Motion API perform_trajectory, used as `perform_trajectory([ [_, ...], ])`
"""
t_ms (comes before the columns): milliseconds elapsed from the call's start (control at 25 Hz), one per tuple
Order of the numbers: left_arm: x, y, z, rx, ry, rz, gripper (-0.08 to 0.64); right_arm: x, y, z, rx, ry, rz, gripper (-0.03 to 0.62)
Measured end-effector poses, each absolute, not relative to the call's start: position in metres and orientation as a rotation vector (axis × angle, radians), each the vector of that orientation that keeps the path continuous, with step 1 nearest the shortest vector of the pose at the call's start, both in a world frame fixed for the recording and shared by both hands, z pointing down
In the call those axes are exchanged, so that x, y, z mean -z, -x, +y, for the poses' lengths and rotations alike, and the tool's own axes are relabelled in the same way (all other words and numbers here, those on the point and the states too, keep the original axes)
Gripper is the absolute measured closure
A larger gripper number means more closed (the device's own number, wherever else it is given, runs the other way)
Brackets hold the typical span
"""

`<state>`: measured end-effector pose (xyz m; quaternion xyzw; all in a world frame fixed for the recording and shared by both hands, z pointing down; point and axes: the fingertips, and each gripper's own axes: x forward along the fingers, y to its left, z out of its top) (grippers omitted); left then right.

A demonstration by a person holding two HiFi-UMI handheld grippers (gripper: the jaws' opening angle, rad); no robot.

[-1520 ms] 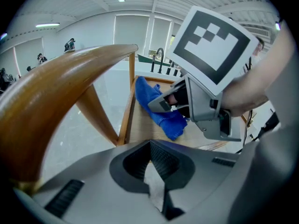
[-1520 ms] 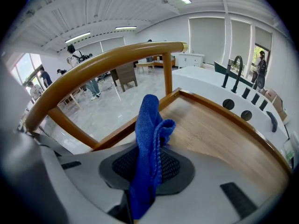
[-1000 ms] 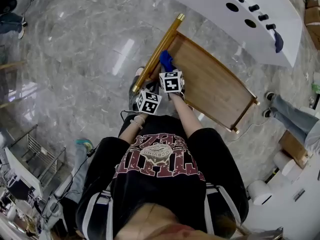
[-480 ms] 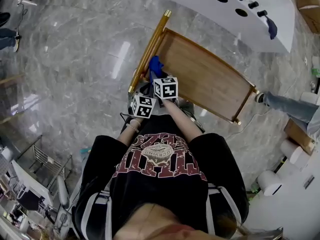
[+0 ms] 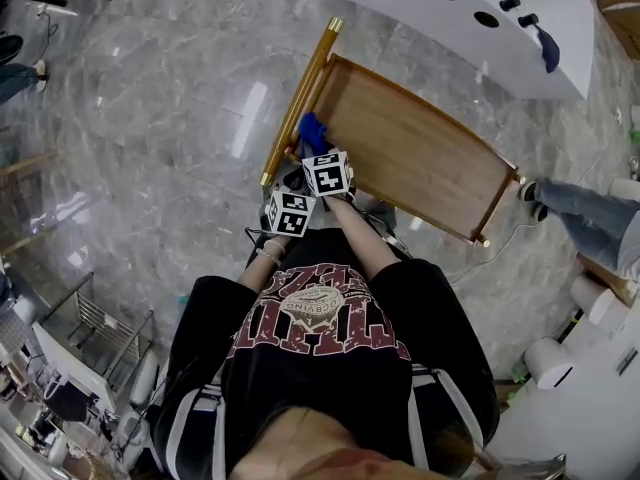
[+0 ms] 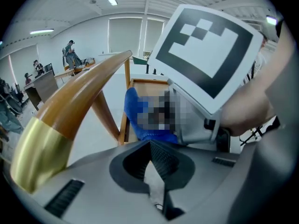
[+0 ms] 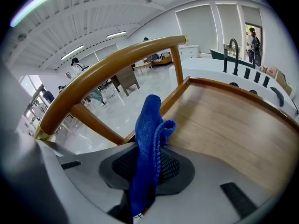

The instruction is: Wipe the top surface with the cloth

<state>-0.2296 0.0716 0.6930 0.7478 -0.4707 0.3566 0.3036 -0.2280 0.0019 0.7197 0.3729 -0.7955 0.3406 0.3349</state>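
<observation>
A: What's at the left of the head view?

B: Grey marble floor (image 5: 150,98). Towards the middle is the left claw (image 6: 150,147). In its own view the two jaws are pressed together with nothing between them.

A: And beside it?

B: A round wooden rail (image 6: 88,90) with a brass cap (image 6: 35,160) on its near end. It runs up the left side of the left gripper view. The right gripper's marker cube (image 6: 205,50) fills the upper right of that view, and blue cloth shows just below the cube.

A: So where is the cloth?

B: The blue cloth (image 7: 149,129) is in the right claw (image 7: 145,167). The jaws are closed on its lower part and the rest sticks out past them in a folded bunch. In the head view it sits at the left end of the wooden tabletop (image 5: 420,158), just beside the rail and near the corner of the raised rim. I cannot tell whether the cloth touches the wood.

A: And further right?

B: The wooden tabletop runs off towards the lower right of the head view — bare boards inside a low rim. Above it, in the upper right, is a white tabletop (image 5: 400,8) with black knobs (image 5: 487,18) and a dark cloth (image 5: 549,50) near its right end. At the right edge a person's leg in jeans (image 5: 590,218) stands on the floor.
</observation>
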Motion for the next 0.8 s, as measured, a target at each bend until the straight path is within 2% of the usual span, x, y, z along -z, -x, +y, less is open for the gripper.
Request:
perform_trajectory([
  [800, -0.695, 0.228, 0.065, -0.934, -1.939, -1.243, 0.512, -0.721, 0.191, 0.005, -0.889, -1.013, -2.053, 0.504],
])
